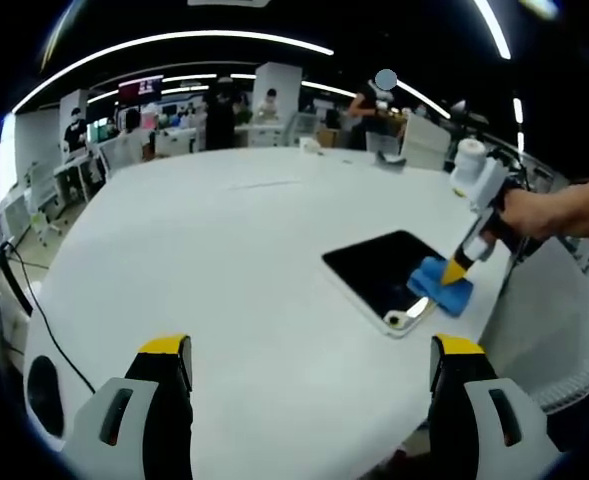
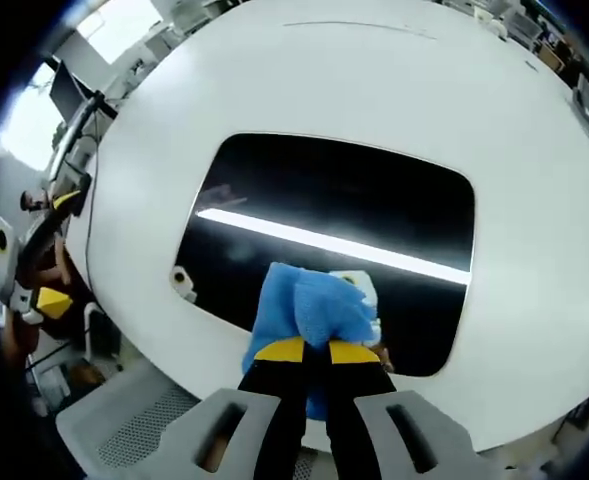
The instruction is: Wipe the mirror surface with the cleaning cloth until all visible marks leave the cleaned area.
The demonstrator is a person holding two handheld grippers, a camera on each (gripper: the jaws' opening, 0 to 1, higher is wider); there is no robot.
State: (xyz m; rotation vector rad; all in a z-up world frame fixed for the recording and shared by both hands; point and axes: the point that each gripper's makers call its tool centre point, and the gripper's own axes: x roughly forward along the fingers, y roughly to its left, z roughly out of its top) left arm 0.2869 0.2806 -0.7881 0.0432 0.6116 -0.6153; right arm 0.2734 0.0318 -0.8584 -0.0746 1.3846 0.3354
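Mirror is the dark, rounded-corner panel lying flat on the white table, close to the table's near edge in the right gripper view, with only a thin band of white between its lower border and the drop-off. A bright ceiling strip reflects across its glass as a long slanted line. The blue cleaning cloth sits on the mirror's lower part, bunched and overlapping the near border, and the right gripper has its yellow-tipped jaws pressed together on the cloth's folds.

In the left gripper view the same mirror lies toward the right side of the table, its near corner just beside the rim, with the cloth on that corner under the right gripper, which a hand holds from the right. The left gripper hangs over bare tabletop with its jaws spread wide, gripping nothing (well apart from the mirror). A broad stretch of bare white surface runs left of and beyond the mirror. Desks and people stand in the background past the far rim.
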